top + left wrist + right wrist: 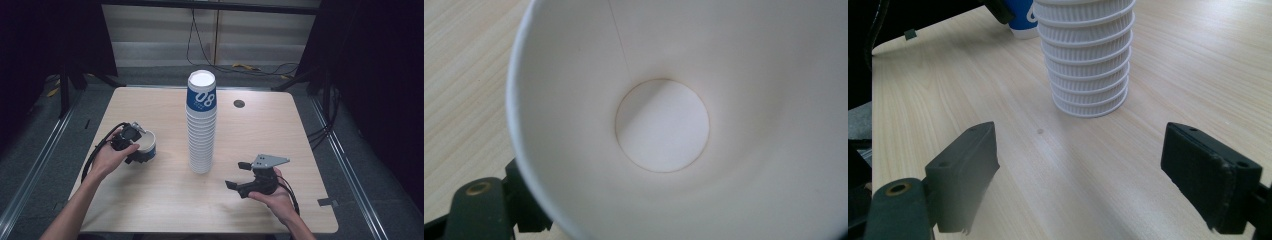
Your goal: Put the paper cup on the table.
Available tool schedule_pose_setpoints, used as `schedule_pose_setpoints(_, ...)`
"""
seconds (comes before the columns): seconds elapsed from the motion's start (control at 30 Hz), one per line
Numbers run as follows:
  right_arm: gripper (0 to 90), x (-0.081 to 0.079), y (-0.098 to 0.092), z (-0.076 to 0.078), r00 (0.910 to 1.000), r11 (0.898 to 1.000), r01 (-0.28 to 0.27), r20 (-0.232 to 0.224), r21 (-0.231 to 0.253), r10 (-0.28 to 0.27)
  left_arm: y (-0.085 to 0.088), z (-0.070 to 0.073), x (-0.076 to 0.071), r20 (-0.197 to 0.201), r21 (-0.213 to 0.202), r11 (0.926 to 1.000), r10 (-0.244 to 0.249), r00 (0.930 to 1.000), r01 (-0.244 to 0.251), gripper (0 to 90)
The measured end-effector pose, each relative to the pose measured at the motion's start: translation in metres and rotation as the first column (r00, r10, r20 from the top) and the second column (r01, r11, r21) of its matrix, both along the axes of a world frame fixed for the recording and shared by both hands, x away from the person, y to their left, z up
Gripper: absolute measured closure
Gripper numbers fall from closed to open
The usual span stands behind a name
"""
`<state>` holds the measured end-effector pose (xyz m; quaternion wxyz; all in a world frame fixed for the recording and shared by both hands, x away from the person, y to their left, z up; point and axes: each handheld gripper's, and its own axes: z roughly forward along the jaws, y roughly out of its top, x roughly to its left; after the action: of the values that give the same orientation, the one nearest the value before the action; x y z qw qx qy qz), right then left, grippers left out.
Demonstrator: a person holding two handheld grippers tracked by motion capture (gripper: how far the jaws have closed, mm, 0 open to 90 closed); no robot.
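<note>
While the person's forearms reach in from the near edge, the right gripper (pixel 239 175) hovers low over the pale wooden table (pixel 150 200), its jaws spread wide with nothing between them. Further left, the left gripper (pixel 134 146) is clamped on the rim of a single paper cup (pixel 148 144), white inside, blue outside. Mid-table stands a tall stack of cups (pixel 202 122), upside down, the top one blue. Beyond lie a round grommet (pixel 239 103), grey floor, cables (pixel 200 45) and dark curtains (pixel 380 75).
</note>
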<state>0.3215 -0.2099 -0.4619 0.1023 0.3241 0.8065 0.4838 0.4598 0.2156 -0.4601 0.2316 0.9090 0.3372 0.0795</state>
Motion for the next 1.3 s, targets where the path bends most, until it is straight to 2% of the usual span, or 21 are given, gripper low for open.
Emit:
schedule_pose_setpoints(0.07, 15.5, 0.000, 0.000, 0.000, 1.0000, 1.000, 0.003, 0.001, 0.001, -0.003, 0.004, 0.001, -0.002, 0.006, -0.028, 0.9996, -0.003, 1.0000, 0.003, 16.3)
schedule_pose_setpoints(0.17, 15.5, -0.001, -0.001, 0.001, 1.0000, 1.000, 0.006, 0.001, 0.001, -0.006, 0.010, 0.000, -0.007, 0.006, -0.091, 0.9958, -0.005, 1.0000, 0.005, 16.4)
schedule_pose_setpoints(0.23, 15.5, -0.001, -0.001, 0.001, 1.0000, 1.000, 0.005, 0.000, 0.002, -0.005, 0.014, -0.001, -0.012, 0.022, -0.107, 0.9942, 0.002, 0.9998, 0.000, 16.1)
schedule_pose_setpoints(0.3, 15.5, -0.001, -0.001, 0.001, 1.0000, 1.000, 0.004, 0.000, 0.002, -0.004, 0.018, -0.002, -0.016, 0.014, -0.145, 0.9894, 0.006, 0.9999, -0.003, 16.1)
schedule_pose_setpoints(0.4, 15.5, -0.001, -0.001, 0.001, 1.0000, 1.000, 0.006, 0.000, 0.002, -0.006, 0.023, -0.002, -0.023, 0.025, -0.165, 0.9860, 0.026, 0.9993, -0.021, 16.1)
schedule_pose_setpoints(0.47, 15.5, -0.001, -0.001, 0.001, 1.0000, 1.000, 0.009, 0.001, 0.003, -0.009, 0.026, -0.001, -0.028, 0.059, -0.177, 0.9837, 0.042, 0.9974, -0.031, 15.9)
schedule_pose_setpoints(0.57, 15.5, -0.001, -0.002, 0.001, 0.9999, 1.000, 0.014, 0.000, 0.006, -0.014, 0.027, -0.002, -0.035, 0.058, -0.206, 0.9781, 0.042, 0.9974, -0.029, 15.9)
schedule_pose_setpoints(0.63, 15.5, -0.001, -0.002, 0.001, 0.9998, 1.000, 0.018, 0.000, 0.005, -0.018, 0.025, -0.002, -0.041, 0.071, -0.200, 0.9794, 0.043, 0.9965, -0.028, 16.1)
schedule_pose_setpoints(0.73, 15.6, -0.002, -0.003, 0.001, 0.9998, 1.000, 0.022, 0.002, 0.006, -0.022, 0.026, -0.004, -0.050, 0.070, -0.194, 0.9808, 0.037, 0.9969, -0.023, 16.1)
schedule_pose_setpoints(0.8, 15.6, -0.002, -0.004, 0.002, 0.9997, 1.000, 0.022, 0.003, 0.009, -0.022, 0.027, -0.005, -0.056, 0.091, -0.198, 0.9798, 0.045, 0.9948, -0.026, 16.0)
schedule_pose_setpoints(0.9, 15.6, -0.002, -0.004, 0.002, 0.9996, 1.000, 0.025, 0.008, 0.006, -0.025, 0.028, -0.005, -0.064, 0.110, -0.223, 0.9739, 0.067, 0.9917, -0.041, 15.9)
schedule_pose_setpoints(0.97, 15.6, -0.002, -0.004, 0.002, 0.9996, 1.000, 0.028, 0.006, 0.009, -0.028, 0.026, -0.004, -0.070, 0.124, -0.256, 0.9651, 0.090, 0.9882, -0.056, 15.9)
schedule_pose_setpoints(1.0, 15.6, -0.002, -0.004, 0.002, 0.9996, 1.000, 0.028, 0.007, 0.009, -0.028, 0.025, -0.005, -0.073, 0.118, -0.269, 0.9608, 0.101, 0.9879, -0.066, 15.9)
schedule_pose_setpoints(1.07, 15.7, -0.002, -0.004, 0.004, 0.9995, 0.999, 0.029, 0.010, 0.012, -0.030, 0.021, -0.006, -0.080, 0.117, -0.299, 0.9526, 0.094, 0.9887, -0.056, 15.9)
schedule_pose_setpoints(1.17, 15.7, -0.003, -0.005, 0.005, 0.9992, 0.999, 0.035, 0.016, 0.019, -0.036, 0.014, -0.008, -0.090, 0.092, -0.341, 0.9390, 0.078, 0.9927, -0.042, 15.9)
schedule_pose_setpoints(1.3, 15.8, -0.004, -0.007, 0.005, 0.9989, 0.999, 0.042, 0.018, 0.017, -0.043, 0.006, -0.013, -0.099, 0.083, -0.357, 0.9336, 0.065, 0.9944, -0.032, 15.9)
